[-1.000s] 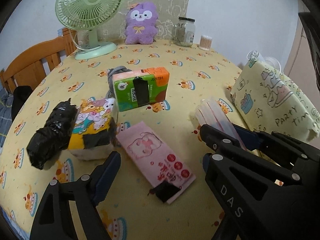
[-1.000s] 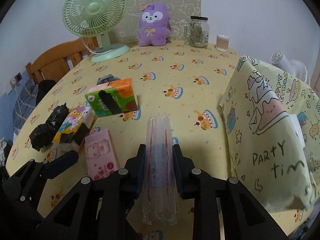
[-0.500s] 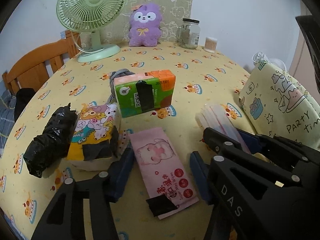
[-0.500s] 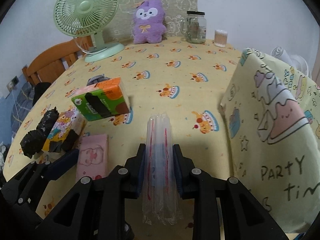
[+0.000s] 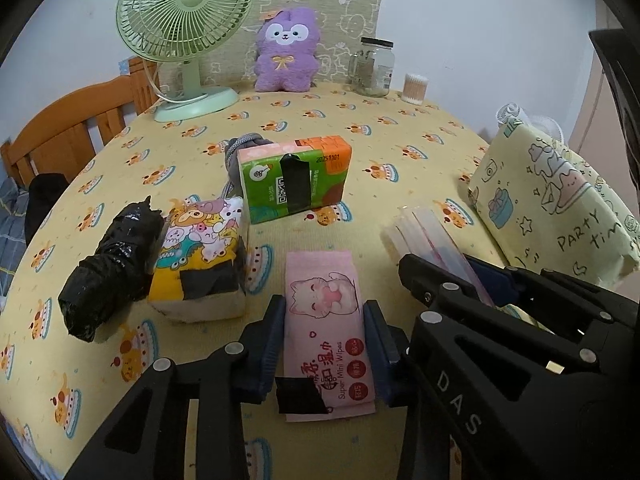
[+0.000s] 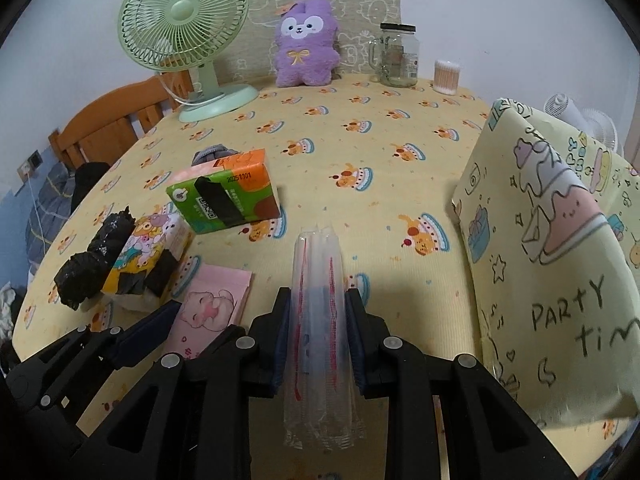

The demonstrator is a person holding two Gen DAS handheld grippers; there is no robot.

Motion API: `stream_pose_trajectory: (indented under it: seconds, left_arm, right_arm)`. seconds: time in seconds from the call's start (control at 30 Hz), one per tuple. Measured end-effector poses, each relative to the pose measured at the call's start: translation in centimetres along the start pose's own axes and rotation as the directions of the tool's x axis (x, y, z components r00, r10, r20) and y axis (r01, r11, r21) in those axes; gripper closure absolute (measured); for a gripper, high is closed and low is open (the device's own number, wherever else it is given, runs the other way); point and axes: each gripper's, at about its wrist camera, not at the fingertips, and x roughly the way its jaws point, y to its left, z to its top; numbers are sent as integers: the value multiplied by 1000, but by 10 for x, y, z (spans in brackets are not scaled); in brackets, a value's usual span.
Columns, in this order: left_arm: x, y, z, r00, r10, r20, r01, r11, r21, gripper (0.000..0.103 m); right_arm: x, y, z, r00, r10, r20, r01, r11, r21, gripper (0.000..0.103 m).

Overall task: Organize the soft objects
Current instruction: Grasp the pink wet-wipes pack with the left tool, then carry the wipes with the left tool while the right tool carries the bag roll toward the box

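Note:
My left gripper (image 5: 325,330) has its blue pads pressed on both long sides of a pink wet-wipes pack (image 5: 326,320) that lies flat on the yellow tablecloth. My right gripper (image 6: 318,330) is shut on a clear plastic sleeve of cups (image 6: 318,312), held just above the cloth; the sleeve also shows in the left wrist view (image 5: 432,240). To the left stand a cartoon tissue pack (image 5: 200,256), a black taped bundle (image 5: 110,268) and a green-orange tissue pack (image 5: 294,178). The pink pack also shows in the right wrist view (image 6: 212,304).
A yellow "party time" bag (image 6: 552,248) stands at the right. At the back are a green fan (image 5: 186,36), a purple plush (image 5: 287,50), a glass jar (image 5: 372,66) and a cotton-swab cup (image 5: 415,88). A wooden chair (image 5: 76,128) stands past the table's left edge.
My left gripper moved forward over the pink wipes pack and closed its pads against the pack's sides. My right gripper kept hold of the cup sleeve and shifted slightly.

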Motion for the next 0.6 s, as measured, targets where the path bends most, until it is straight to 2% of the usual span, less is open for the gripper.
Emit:
stream_pose_trajectory:
  seconds: [0.6]
  left_arm:
    - [-44,-5,0,996,7,87,-7,1000,6,64]
  right_arm:
    - [-46,9,-1,996,-1,86,2,1000,-12,74]
